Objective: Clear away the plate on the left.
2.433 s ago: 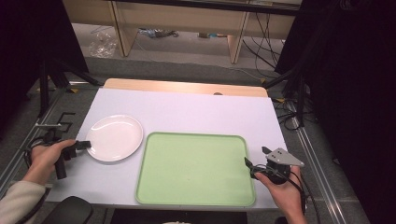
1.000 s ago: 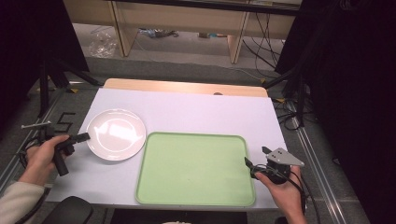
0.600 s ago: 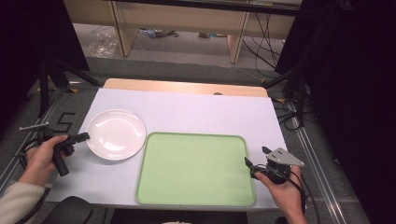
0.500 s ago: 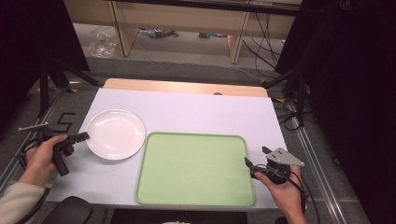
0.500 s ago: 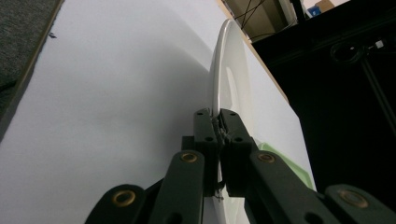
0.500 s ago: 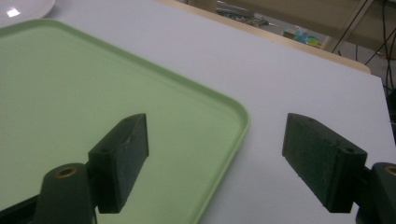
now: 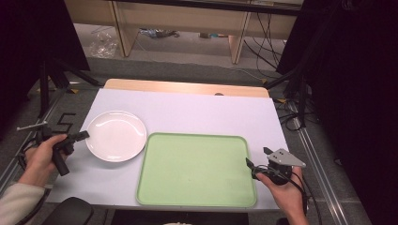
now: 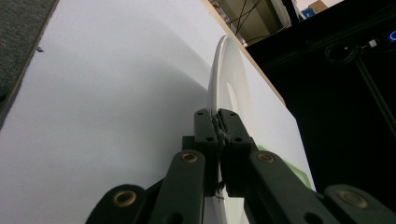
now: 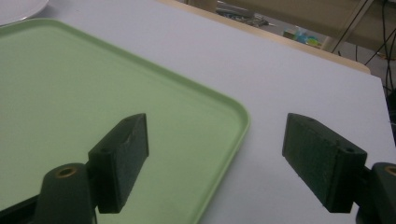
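At the desk's near right edge, the right gripper (image 7: 257,165) is held with fingers spread wide, nothing between them, just off the green tray's (image 7: 196,169) right rim. Farther back on the left, the plate's (image 7: 116,136) left rim is pinched tight by the left gripper (image 7: 83,135), plate beside the tray's far-left corner.

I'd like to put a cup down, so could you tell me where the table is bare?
Free: the far strip between the white plate, green tray and wooden edge; also the near-left corner. Crowded: the left gripper pinches the plate's rim; the right gripper hangs open at the tray's right edge.
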{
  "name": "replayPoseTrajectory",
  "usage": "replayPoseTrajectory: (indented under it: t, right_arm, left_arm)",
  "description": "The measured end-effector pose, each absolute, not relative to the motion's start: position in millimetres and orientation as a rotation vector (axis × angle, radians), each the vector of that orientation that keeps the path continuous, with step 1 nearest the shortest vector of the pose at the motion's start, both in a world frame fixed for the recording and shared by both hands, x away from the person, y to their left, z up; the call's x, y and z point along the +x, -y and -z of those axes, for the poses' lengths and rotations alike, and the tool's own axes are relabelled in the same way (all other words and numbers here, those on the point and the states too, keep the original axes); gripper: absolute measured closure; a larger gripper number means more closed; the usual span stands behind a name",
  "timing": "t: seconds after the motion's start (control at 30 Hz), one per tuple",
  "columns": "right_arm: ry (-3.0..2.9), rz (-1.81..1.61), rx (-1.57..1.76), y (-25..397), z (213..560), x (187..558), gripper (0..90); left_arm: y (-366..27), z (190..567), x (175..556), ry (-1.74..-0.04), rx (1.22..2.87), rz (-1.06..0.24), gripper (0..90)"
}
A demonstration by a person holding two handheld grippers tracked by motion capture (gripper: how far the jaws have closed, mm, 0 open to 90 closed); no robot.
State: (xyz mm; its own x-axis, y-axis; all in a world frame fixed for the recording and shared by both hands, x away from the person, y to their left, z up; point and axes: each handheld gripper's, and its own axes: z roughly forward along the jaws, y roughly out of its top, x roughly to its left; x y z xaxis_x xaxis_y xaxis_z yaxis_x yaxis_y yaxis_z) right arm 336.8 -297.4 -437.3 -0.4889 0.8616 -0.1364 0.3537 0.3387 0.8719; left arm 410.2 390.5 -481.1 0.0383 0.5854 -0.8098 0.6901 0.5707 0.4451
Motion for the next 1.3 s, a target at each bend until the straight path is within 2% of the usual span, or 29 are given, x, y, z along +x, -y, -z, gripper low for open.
replayPoseTrajectory:
  t: [0.63,1.3]
  right_arm:
    - [-2.004,-1.09,1.06,297,437,337,23.5]
    - [-2.003,-1.089,1.059,297,437,337,23.5]
  left_arm:
    - [-391,472,408,-1.6,1.033,0.108,87.0]
    - [-379,466,409,-1.569,1.049,0.155,86.9]
